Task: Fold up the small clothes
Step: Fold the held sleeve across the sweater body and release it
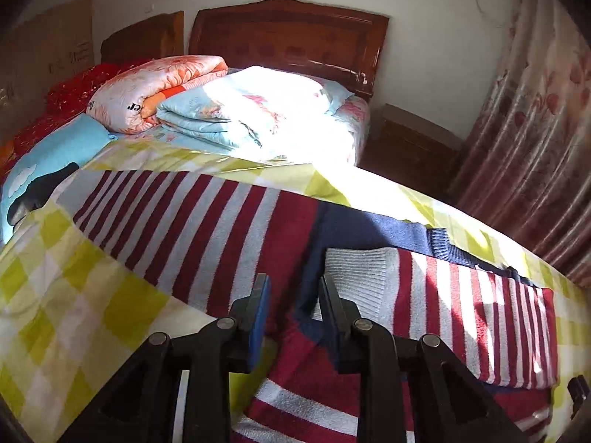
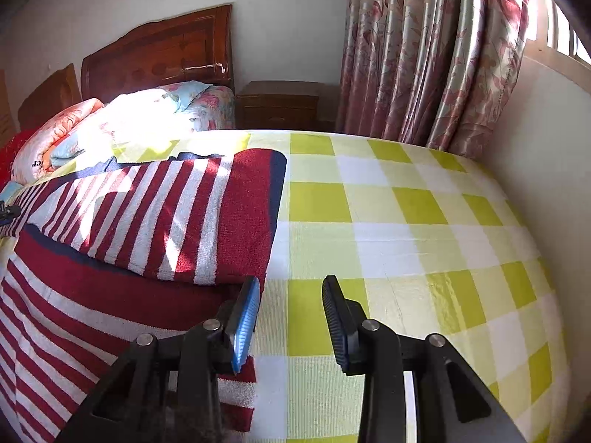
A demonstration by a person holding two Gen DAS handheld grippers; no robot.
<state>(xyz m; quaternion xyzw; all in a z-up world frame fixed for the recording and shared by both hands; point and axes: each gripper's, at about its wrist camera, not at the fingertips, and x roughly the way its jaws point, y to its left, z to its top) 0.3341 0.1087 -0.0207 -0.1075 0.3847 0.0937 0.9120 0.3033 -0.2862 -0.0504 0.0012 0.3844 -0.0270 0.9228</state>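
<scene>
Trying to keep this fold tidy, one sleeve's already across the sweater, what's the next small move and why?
Probably bring the left gripper to the other sleeve, which lies spread on the checked sheet. The folded sleeve already rests across the sweater, and both grippers look empty.

Light source: strong sunlight enters from the window (image 2: 565, 42) side, beyond the curtain (image 2: 424, 55).
Glare: the folded quilt (image 1: 266, 110) is washed out to white in both views; the headboard (image 1: 291, 37) shows shiny streaks.
Shadows: hard-edged dark bands fall across the striped sweater (image 1: 207, 229) and the checked sheet (image 2: 406, 221).
Distortion: fisheye bending curves the bed edge; the corners darken to black.
Sharpness: the centre is crisp, the edges slightly soft.
</scene>
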